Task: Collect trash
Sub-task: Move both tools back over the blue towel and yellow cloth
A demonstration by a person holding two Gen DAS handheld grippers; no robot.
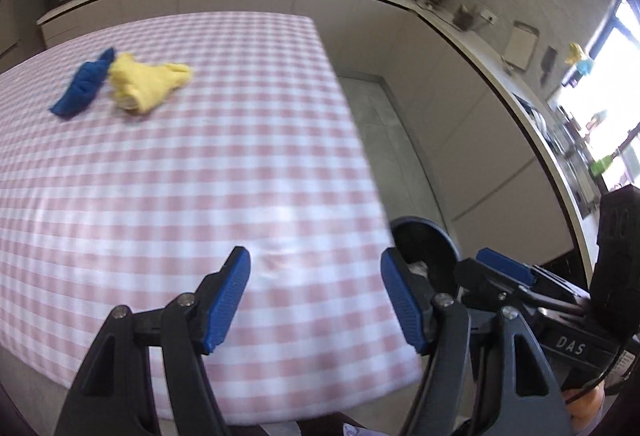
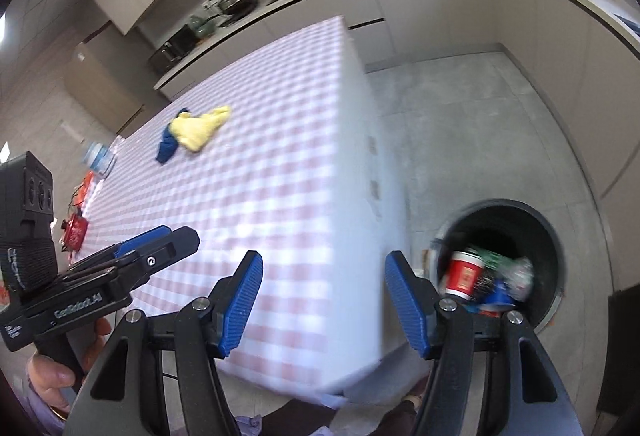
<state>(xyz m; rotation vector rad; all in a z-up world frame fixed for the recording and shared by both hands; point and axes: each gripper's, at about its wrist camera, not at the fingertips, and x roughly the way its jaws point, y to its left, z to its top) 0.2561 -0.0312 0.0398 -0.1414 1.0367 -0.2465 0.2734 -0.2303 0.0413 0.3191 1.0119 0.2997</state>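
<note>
Left to right. My left gripper [image 1: 316, 300] over the checked tablecloth [image 1: 200, 164], fingers spread, nothing between them. Blue cloth [image 1: 82, 86] touching yellow cloth [image 1: 148, 82] farther along the table. My right gripper [image 2: 324, 304] at the table edge, also released and empty. Bin [image 2: 550, 236] on the floor beside the table holds a red cup [image 2: 464, 274] and other trash.
</note>
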